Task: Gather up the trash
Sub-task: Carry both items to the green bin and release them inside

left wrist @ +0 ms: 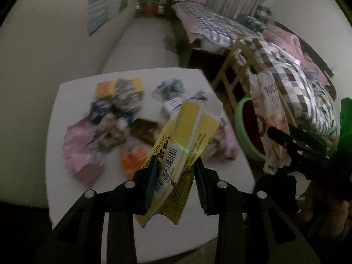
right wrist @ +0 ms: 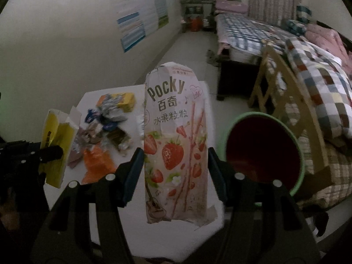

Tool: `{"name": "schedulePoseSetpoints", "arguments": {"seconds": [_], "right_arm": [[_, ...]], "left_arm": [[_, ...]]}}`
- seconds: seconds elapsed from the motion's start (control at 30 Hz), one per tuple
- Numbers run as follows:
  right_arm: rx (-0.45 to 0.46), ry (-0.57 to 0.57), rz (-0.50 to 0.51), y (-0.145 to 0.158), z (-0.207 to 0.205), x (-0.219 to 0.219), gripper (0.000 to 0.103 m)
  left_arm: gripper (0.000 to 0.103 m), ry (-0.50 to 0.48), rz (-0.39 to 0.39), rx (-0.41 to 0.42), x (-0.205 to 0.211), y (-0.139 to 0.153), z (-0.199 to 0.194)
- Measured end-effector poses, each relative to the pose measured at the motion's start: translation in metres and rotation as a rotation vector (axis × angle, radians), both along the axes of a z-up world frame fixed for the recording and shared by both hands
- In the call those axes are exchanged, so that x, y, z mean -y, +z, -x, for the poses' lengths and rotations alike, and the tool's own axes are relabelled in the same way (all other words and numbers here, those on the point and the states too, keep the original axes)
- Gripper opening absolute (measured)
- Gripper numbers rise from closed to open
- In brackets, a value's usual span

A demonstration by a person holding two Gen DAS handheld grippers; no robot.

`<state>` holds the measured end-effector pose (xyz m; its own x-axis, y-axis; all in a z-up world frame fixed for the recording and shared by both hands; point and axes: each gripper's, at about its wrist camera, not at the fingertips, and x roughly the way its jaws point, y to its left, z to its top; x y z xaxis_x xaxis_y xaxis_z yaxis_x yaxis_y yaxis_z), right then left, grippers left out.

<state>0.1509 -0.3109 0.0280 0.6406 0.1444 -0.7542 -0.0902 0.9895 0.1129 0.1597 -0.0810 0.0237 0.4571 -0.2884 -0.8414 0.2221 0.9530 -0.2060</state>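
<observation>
The job looks to be in its early-to-middle stretch — two pieces are in hand, and most of the litter is not yet picked up. The left gripper [left wrist: 176, 176] has its jaws closed on a flattened yellow box [left wrist: 187, 136] with a barcode, held up above the near part of the white table [left wrist: 63, 92]. The right gripper [right wrist: 176, 173] carries a pink Pocky packet [right wrist: 176, 145] standing upright between its jaws; the jaws sit at the packet's two sides and appear to pinch it, though contact on the right side is hard to confirm. Both items hover close to the green-rimmed bin [right wrist: 264, 151] with its dark red inside, which stands just beside the table's right edge (whether anything already lies in it cannot be told, the interior being too dark). Left on the table is a scattered pile of wrappers [left wrist: 118, 118] — among them a pink piece [left wrist: 81, 151], an orange one [left wrist: 132, 160] and a yellow-orange carton [left wrist: 118, 85] at the far side. By my judgement the next step is dropping both held items into the bin, then many more trips.
</observation>
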Motion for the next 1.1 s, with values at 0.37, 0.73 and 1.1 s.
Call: {"name": "schedulePoseSetpoints", "arguments": {"seconds": [0.37,0.73,1.1], "right_arm": [[0.008,-0.187,-0.022,-0.003,0.0,0.11,0.057],[-0.023,-0.276,-0.058,-0.023,-0.013,0.169,0.057],[-0.058,-0.289,-0.086,-0.046,-0.024,0.18,0.057]], "left_arm": [[0.03,-0.146,0.058,0.0,0.115,0.011,-0.044],[0.03,-0.237,0.101,-0.061,0.208,-0.007,-0.081],[0.031,-0.253,0.097,-0.094,0.241,-0.021,-0.102]]}}
